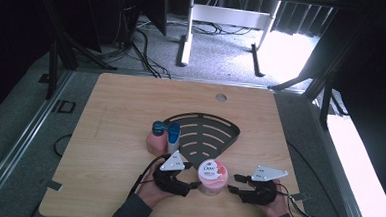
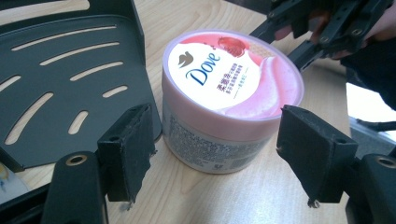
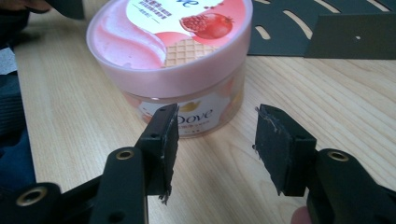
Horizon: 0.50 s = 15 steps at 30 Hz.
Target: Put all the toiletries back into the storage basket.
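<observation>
A pink Dove jar (image 1: 212,177) with a pomegranate lid stands upright on the wooden table near its front edge. My left gripper (image 1: 194,184) is just left of it, open. In the left gripper view the jar (image 2: 229,102) sits ahead of the gripper (image 2: 219,158), whose pads stand clear of its sides. My right gripper (image 1: 233,183) is just right of the jar, also open. Seen from the right gripper view, the jar (image 3: 173,60) stands slightly left of and beyond the gripper (image 3: 219,140), with nothing between the jaws.
A black fan-shaped slotted rack (image 1: 205,131) lies flat behind the jar. At its left edge stand a pink bottle with a blue cap (image 1: 155,139) and a white bottle with a blue top (image 1: 173,137). A round hole (image 1: 221,97) sits near the table's far edge.
</observation>
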### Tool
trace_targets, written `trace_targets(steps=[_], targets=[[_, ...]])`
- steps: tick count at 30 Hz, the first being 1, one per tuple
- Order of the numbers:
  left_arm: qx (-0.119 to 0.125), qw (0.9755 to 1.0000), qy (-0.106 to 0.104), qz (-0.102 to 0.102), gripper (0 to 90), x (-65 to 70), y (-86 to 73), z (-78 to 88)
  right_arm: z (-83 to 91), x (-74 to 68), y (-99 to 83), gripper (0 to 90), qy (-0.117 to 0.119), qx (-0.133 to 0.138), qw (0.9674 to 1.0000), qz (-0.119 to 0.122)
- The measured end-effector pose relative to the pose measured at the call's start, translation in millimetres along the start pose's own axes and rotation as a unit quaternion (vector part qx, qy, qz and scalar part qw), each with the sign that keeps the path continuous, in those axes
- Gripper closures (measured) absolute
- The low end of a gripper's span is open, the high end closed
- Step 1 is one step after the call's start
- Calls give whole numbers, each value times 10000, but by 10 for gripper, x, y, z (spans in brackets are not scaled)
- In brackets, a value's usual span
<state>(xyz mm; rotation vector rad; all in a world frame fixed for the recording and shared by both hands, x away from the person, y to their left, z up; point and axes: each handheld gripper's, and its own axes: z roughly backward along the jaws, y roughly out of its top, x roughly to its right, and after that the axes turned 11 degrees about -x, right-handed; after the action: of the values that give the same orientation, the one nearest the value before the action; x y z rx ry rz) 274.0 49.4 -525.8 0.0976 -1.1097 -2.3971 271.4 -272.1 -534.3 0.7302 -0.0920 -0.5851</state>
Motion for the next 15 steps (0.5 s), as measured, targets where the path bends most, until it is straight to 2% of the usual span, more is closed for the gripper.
trace_targets(steps=[5, 15], targets=[[-149, 9996, 99, -241, 278, 36, -2, -61, -11, -37, 29, 451, 82, 53, 9999, 118], [-324, 9980, 121, -524, 261, 81, -7, -197, -66, -72, 73, 388, 262, 88, 9990, 362]])
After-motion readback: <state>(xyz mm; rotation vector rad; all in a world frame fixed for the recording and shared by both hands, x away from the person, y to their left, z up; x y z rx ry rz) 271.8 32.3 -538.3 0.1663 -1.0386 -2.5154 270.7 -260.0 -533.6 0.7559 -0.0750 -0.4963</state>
